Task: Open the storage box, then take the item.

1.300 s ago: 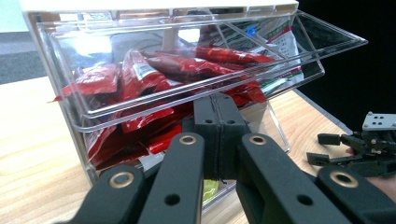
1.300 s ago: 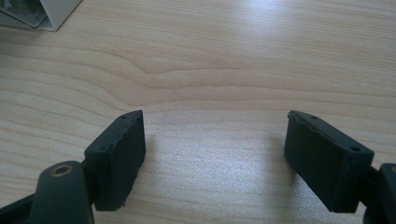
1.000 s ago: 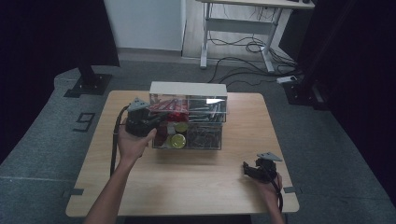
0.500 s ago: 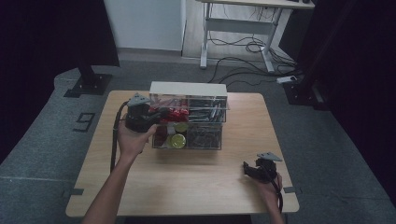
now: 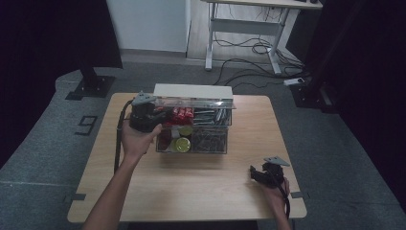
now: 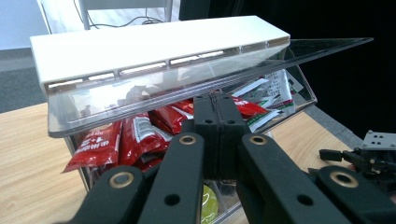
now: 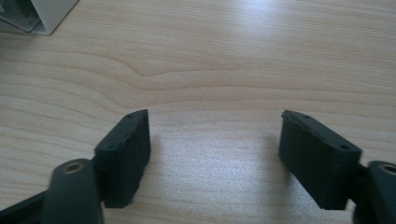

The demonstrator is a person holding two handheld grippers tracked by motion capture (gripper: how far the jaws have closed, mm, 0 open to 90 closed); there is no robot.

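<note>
A: From the high view, where does the left gripper [image 5: 152,114] sit?
B: At the left end of the clear box [image 5: 194,125], which stands on the far middle of the wooden table [image 5: 191,191]. The person's left hand [image 5: 136,141] holds it just under the raised lid [image 5: 193,92], which is white at the back and clear at the front. Red packets [image 5: 181,115] lie in the box's back left part, metal pieces to their right, and a yellow-green round thing [image 5: 181,143] lies in the front.

A: And the right gripper [image 5: 256,173]?
B: It rests low at the near right of the table, well apart from the box, in the right hand [image 5: 276,189].

A: What does the left gripper view add?
B: The left gripper's [image 6: 215,109] jaws are pressed flat together with nothing between them, their tips right below the clear lid [image 6: 154,60], which tilts up over the red packets [image 6: 130,135]. Whether the tips touch the lid is hard to tell. The other gripper shows far off at the right edge.

A: And the right gripper view?
B: The right gripper [image 7: 215,135] stands wide apart over bare table [image 7: 210,60], having just closed a little, with nothing between the jaws. A corner of the box [image 7: 39,14] shows at top left.
</note>
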